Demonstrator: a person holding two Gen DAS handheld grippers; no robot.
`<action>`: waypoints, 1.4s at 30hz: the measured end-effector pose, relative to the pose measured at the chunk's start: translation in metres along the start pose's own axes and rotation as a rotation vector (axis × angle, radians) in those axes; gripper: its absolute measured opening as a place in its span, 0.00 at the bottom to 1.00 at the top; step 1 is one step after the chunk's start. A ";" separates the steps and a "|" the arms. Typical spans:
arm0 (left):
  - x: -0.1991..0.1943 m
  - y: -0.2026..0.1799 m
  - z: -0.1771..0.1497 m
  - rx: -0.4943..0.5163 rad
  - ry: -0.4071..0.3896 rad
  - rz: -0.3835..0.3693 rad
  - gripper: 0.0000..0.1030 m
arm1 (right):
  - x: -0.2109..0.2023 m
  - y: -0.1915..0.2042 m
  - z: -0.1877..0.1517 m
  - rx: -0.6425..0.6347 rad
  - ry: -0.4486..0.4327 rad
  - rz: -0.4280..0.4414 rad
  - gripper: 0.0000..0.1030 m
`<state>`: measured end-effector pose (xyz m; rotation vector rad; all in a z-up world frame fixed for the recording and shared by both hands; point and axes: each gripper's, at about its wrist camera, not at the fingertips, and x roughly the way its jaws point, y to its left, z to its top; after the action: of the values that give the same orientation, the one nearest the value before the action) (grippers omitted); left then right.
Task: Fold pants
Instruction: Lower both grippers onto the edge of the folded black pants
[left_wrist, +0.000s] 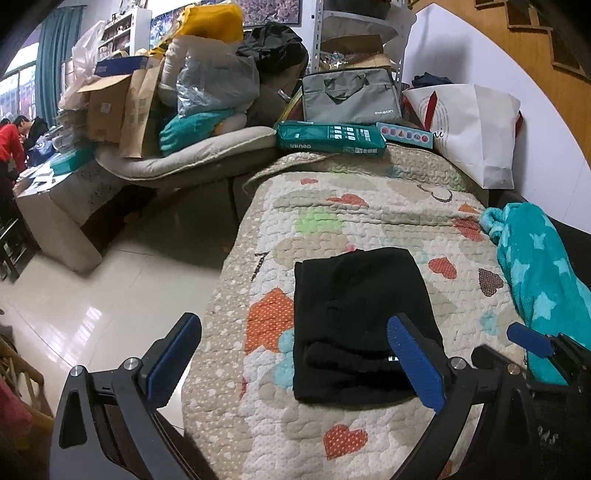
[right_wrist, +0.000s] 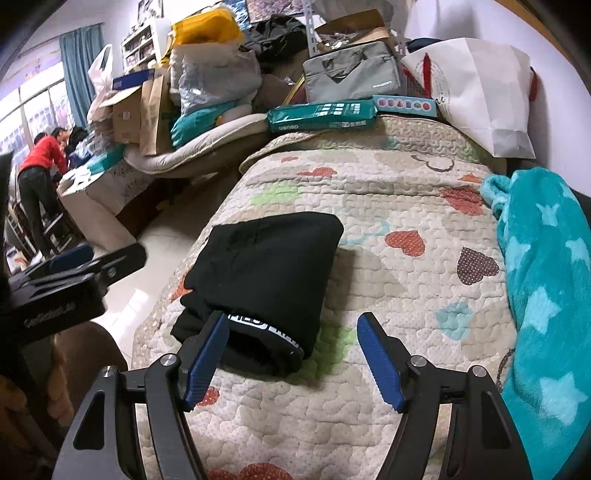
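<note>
Folded pants left on the quilt, both grippers held clear

The pants (left_wrist: 358, 325) are seen as a compact black bundle near the quilt's (left_wrist: 388, 221) left edge, waistband end toward the cameras, which suggests the folding is done or nearly so. The left gripper (left_wrist: 295, 358) and right gripper (right_wrist: 291, 354) are held above the near edge with fingers wide apart and nothing between them, probably so the fold is not disturbed. A teal blanket (right_wrist: 546, 280) is bunched along the quilt's right edge, apart from the pants.
</note>
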<state>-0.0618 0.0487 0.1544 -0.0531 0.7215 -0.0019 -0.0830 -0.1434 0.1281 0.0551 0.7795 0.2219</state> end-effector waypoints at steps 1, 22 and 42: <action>-0.005 0.000 0.000 -0.002 0.000 0.005 0.98 | -0.002 -0.003 0.001 0.008 -0.005 0.003 0.75; 0.025 0.044 0.008 -0.256 0.107 -0.108 0.98 | -0.011 -0.051 0.000 0.152 -0.028 -0.010 0.78; 0.154 0.041 -0.002 -0.285 0.345 -0.314 0.98 | 0.118 -0.059 0.079 0.225 0.229 0.137 0.78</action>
<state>0.0520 0.0866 0.0490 -0.4470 1.0484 -0.2132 0.0644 -0.1729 0.0952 0.3007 1.0282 0.2721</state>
